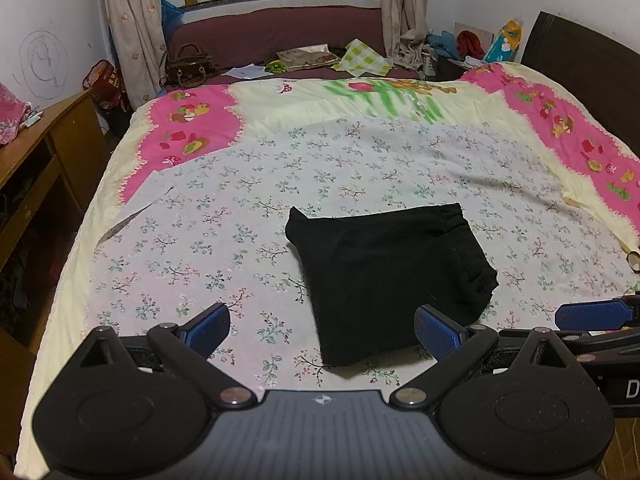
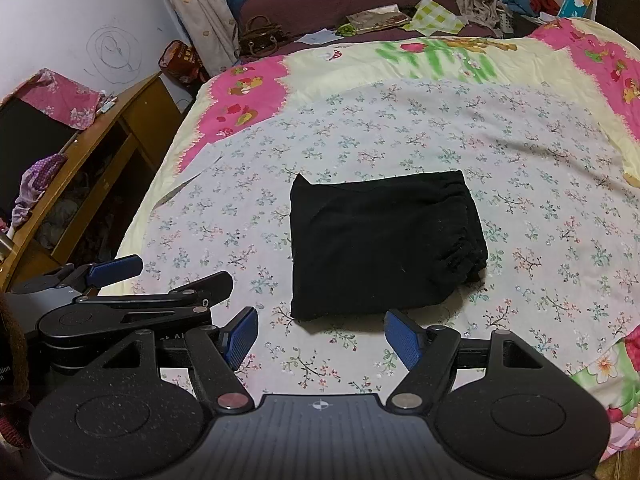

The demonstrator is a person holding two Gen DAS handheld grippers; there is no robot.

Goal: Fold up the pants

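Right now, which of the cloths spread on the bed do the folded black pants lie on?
The black pants lie on the white floral sheet, the top layer with small sprigs. The pink cartoon cover shows only around the edges.

In the left wrist view, the right gripper point(image 1: 592, 316) is cut off by the right edge, beside the right finger, so only one blue pad is seen. A small roll-like object point(image 1: 634, 260) beyond that finger is clipped likewise. Nothing under the folded pants point(image 2: 380, 240), ahead of the fingers, can be seen.
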